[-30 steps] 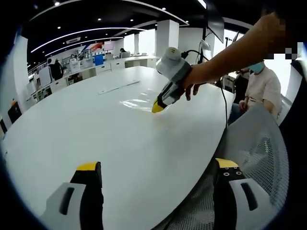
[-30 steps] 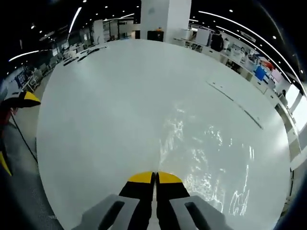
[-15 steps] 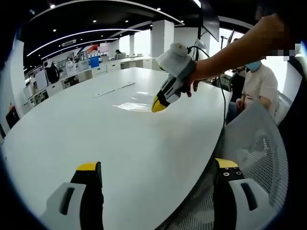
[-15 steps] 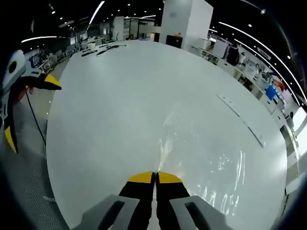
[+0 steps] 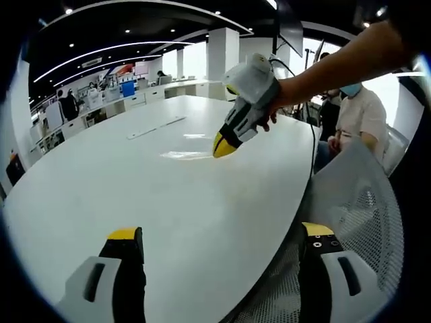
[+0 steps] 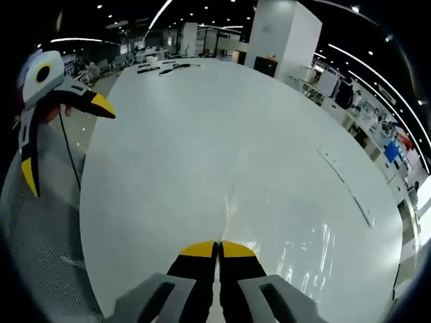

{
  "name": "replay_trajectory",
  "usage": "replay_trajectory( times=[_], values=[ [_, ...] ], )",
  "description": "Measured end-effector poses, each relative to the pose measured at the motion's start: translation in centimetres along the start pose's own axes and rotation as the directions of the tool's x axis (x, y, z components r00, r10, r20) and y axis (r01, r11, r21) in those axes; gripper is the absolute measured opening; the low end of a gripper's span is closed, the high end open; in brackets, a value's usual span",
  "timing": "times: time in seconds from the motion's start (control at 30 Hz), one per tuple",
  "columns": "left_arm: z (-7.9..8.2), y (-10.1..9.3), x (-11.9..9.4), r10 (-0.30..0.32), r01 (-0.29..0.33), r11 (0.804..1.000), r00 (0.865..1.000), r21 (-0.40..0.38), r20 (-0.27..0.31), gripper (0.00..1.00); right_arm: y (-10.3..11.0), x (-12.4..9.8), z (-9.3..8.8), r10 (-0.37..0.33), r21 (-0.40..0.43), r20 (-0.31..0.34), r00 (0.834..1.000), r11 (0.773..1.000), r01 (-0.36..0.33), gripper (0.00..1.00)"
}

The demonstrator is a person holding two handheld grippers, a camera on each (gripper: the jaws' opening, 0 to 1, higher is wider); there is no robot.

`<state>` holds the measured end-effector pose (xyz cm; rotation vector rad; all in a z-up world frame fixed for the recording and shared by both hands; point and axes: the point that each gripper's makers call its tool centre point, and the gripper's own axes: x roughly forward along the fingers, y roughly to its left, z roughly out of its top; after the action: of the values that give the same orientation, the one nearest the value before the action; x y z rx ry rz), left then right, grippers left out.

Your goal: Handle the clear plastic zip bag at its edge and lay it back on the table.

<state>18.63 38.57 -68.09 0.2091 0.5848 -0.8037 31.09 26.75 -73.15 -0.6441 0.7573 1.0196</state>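
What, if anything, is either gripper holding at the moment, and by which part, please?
The right gripper, jaws closed, pinches the clear plastic zip bag by its near edge. The left gripper is open and holds nothing.

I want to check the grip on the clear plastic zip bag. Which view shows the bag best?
The right gripper view: the zip bag spreads ahead of the right gripper, whose jaws are shut at its edge. The left gripper view shows the bag as a distant glossy patch on the white table.
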Motion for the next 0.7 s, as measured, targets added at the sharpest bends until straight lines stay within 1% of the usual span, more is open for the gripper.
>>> replay_trajectory(
  times=[0.13,0.43,0.53,0.7],
  values=[
    [0.0,0.0,0.1,-0.004,0.004,1.0,1.0,0.003,-0.001,0.94,0.1,-0.5,0.0,0.008,-0.03,0.008,1.0,1.0,-0.008,0.0],
    [-0.1,0.0,0.2,-0.013,0.013,1.0,1.0,0.016,-0.007,0.94,0.1,-1.2,1.0,0.016,-0.072,0.038,0.999,0.997,-0.013,0.0],
    [0.1,0.1,0.3,-0.014,0.014,1.0,1.0,0.013,-0.004,0.94,0.1,-1.3,1.0,0.019,-0.079,0.043,0.999,0.997,-0.015,0.0],
    [-0.1,0.0,0.5,-0.02,0.02,1.0,1.0,0.023,-0.009,0.93,0.7,-1.8,0.8,0.032,-0.093,0.041,0.999,0.995,-0.028,0.0]
  ],
)
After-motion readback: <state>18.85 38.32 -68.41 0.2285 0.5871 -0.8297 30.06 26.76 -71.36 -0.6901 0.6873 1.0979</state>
